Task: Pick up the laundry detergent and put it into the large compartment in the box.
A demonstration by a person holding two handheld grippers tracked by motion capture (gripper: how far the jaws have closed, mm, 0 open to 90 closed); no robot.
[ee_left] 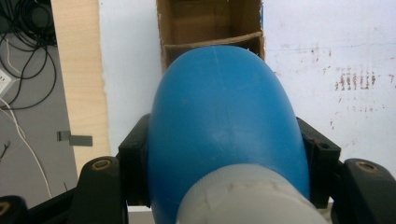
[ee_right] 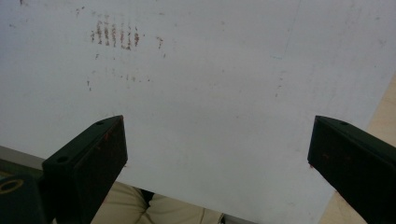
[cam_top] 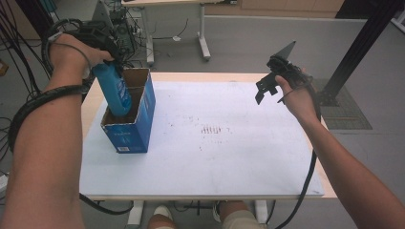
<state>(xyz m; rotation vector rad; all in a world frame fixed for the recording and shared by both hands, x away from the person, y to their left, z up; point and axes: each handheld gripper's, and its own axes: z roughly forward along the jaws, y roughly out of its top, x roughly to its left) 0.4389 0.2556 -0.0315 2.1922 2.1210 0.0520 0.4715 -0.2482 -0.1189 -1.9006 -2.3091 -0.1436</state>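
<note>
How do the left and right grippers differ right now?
The left gripper is shut on the blue bottle, lowered into the open cardboard box; the right gripper is open and holds nothing. The left is over the box at the table's left, the right above the white board. Both have black jaws.

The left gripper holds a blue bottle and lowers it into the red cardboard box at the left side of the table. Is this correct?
Not quite: the cardboard box is blue, not red, as the high view shows. The rest is right: the left gripper holds the blue bottle, its bottom inside the box at the table's left side.
</note>
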